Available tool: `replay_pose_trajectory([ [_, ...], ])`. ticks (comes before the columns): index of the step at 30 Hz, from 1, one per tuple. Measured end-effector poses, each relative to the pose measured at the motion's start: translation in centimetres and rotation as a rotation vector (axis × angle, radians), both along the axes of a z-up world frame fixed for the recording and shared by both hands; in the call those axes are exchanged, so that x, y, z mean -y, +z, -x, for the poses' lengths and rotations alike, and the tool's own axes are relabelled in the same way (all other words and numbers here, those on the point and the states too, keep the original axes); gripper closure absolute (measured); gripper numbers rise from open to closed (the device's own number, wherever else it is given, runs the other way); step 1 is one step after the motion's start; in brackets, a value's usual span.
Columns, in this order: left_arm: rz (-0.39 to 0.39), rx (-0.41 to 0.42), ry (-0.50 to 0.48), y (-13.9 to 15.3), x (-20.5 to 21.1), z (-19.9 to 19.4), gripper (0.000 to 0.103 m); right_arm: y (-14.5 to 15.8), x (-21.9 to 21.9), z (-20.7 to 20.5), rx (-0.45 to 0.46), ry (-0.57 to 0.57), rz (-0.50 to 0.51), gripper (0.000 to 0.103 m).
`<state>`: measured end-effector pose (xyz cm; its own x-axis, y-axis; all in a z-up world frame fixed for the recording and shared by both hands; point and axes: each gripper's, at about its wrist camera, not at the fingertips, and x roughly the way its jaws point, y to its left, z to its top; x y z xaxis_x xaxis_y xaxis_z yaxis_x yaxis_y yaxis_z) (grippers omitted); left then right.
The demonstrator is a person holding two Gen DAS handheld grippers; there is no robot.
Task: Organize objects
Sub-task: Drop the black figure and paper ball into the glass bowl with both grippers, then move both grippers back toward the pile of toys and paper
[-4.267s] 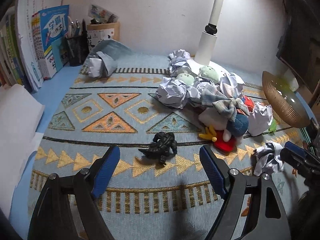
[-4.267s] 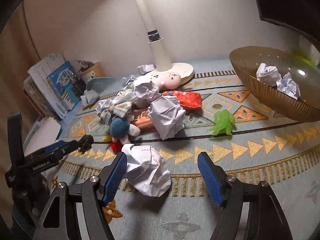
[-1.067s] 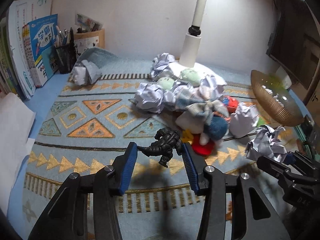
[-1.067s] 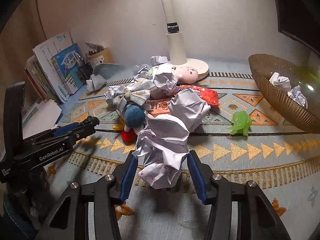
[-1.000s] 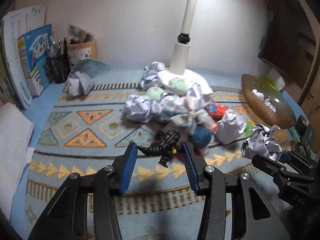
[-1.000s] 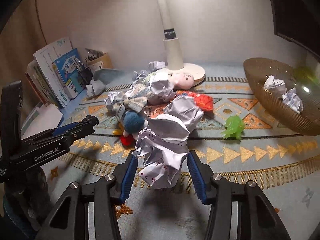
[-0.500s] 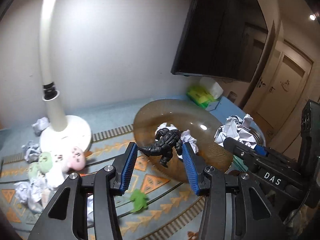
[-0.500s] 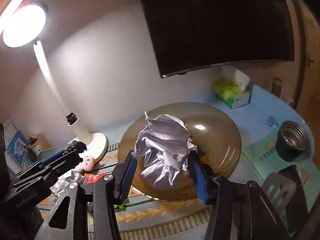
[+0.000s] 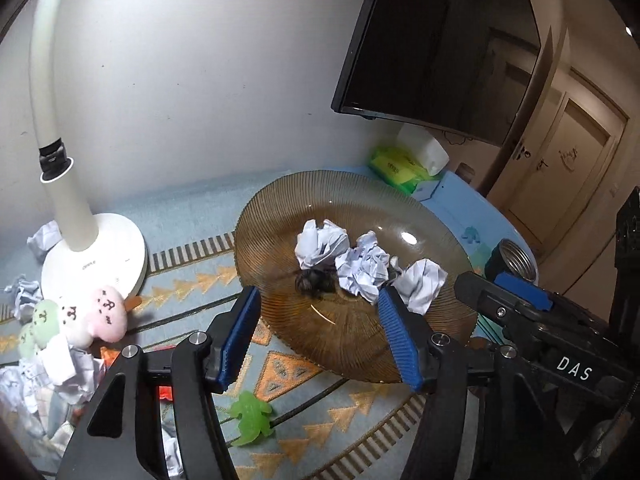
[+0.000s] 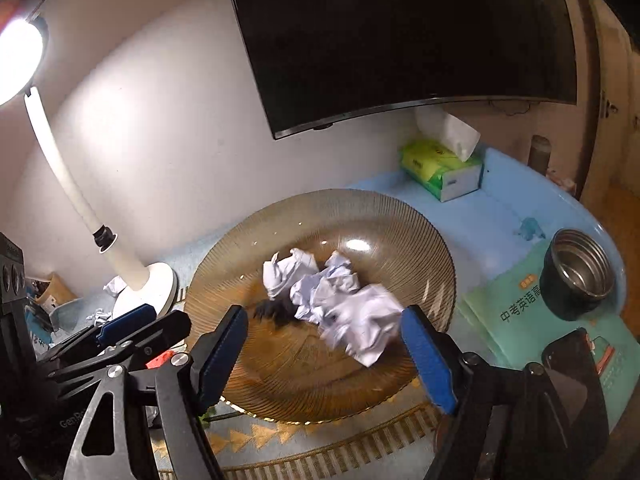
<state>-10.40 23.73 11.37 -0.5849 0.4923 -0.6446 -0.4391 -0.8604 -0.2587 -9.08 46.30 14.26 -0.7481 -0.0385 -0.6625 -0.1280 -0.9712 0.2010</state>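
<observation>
The counter (image 9: 192, 208) in front of you carries a patterned blue mat, a white lamp base (image 9: 96, 256) by the pale wall, and a dark screen (image 10: 400, 40) hanging above. Your left gripper (image 9: 318, 338) hangs over the near rim of the ribbed amber bowl (image 9: 348, 336); its blue fingers (image 9: 240, 336) have just been opening and now stand spread with nothing between the pads. Just beyond their tips, the black toy figure (image 9: 314, 282) lies blurred inside the bowl, touching the crumpled paper balls (image 9: 362, 266) beside it. Below your left fingers, on the mat, sits a green toy frog (image 9: 252, 418), and off to their left lie a pink plush (image 9: 106, 314) and more crumpled paper.

Your right gripper (image 10: 324, 350) also hangs over the bowl (image 10: 280, 384), its fingers (image 10: 428, 358) having just been opening too, now spread wide. A crumpled paper wad (image 10: 362, 330) shows motion-blurred between and just past their tips, free of both pads, against the other paper in the bowl. To the right of these fingers stand a dark metal cup (image 10: 578, 280) on a green booklet (image 10: 516, 312), and farther back a green tissue box (image 10: 440, 168).
</observation>
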Motion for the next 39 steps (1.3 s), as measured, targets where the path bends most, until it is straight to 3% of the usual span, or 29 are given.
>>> replay_pose_trajectory([
  [8,-0.044,-0.052,0.083,2.2,6.4,-4.6,0.043,0.1,4.3,-1.9,-0.001,0.111,0.02,0.025],
  [10,-0.056,-0.07,0.12,2.7,8.4,-5.8,0.04,0.1,6.0,-2.4,-0.002,0.152,0.021,0.025],
  [12,-0.066,-0.098,0.17,3.1,10.9,-7.4,0.027,0.2,7.9,-2.8,-0.003,0.192,0.018,0.025],
  [15,-0.026,-0.147,0.251,3.2,14.1,-9.6,0.027,0.2,10.6,-3.4,-0.001,0.253,0.019,0.025],
  [18,0.018,-0.148,0.343,1.9,17.3,-11.1,0.026,-0.3,13.5,-4.0,0.0,0.314,0.014,0.025],
  [22,0.046,-0.079,0.471,-1.8,21.7,-11.8,0.026,-1.9,17.0,-4.6,0.011,0.377,0.009,0.025],
  [26,0.136,-0.054,0.563,-5.5,24.0,-12.2,0.026,-4.5,19.4,-4.9,0.029,0.409,0.005,0.025],
  [32,0.129,-0.005,0.586,-8.6,25.2,-12.1,0.026,-8.0,21.3,-5.3,0.027,0.424,-0.039,0.025],
  [39,0.154,-0.02,0.552,-8.6,24.2,-12.3,0.026,-10.2,20.7,-4.5,0.078,0.408,-0.024,0.025],
])
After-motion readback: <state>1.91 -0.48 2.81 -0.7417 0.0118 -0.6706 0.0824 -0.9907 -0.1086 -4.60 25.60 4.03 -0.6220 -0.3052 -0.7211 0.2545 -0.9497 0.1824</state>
